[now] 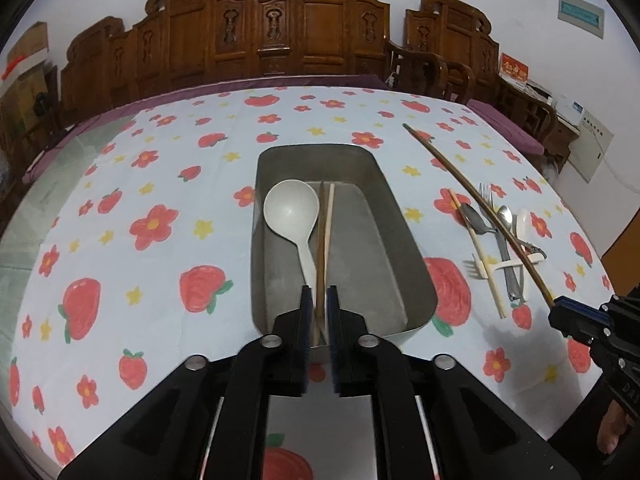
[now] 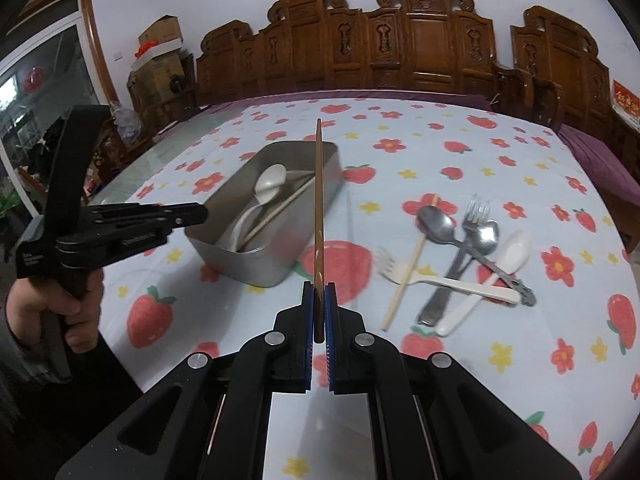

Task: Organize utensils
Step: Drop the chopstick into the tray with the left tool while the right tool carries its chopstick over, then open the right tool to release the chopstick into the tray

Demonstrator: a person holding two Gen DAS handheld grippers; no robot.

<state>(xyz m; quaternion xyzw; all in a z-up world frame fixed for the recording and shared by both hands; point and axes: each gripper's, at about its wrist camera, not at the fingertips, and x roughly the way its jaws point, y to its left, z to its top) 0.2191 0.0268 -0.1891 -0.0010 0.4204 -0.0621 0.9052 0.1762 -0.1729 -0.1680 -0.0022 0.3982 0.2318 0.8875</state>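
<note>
A grey metal tray (image 1: 404, 236) (image 2: 256, 266) holds a white ladle (image 1: 290, 208), a brown chopstick (image 1: 320, 248) and a pale chopstick (image 1: 329, 220). My left gripper (image 1: 319, 300) sits over the tray's near end, jaws narrowly apart around the brown chopstick's end; grip unclear. My right gripper (image 2: 319, 296) (image 1: 560, 308) is shut on a second brown chopstick (image 2: 318, 208) (image 1: 472, 196), held in the air right of the tray. On the cloth lie a pale chopstick (image 2: 408, 272), steel spoons (image 2: 436, 222), a steel fork (image 2: 474, 208), a white fork (image 2: 424, 278) and a white spoon (image 2: 512, 252).
The table wears a white cloth (image 1: 160, 248) with red strawberries and flowers. Carved wooden chairs (image 1: 280, 28) line the far edge. Cardboard boxes (image 2: 160, 52) stand at the back left.
</note>
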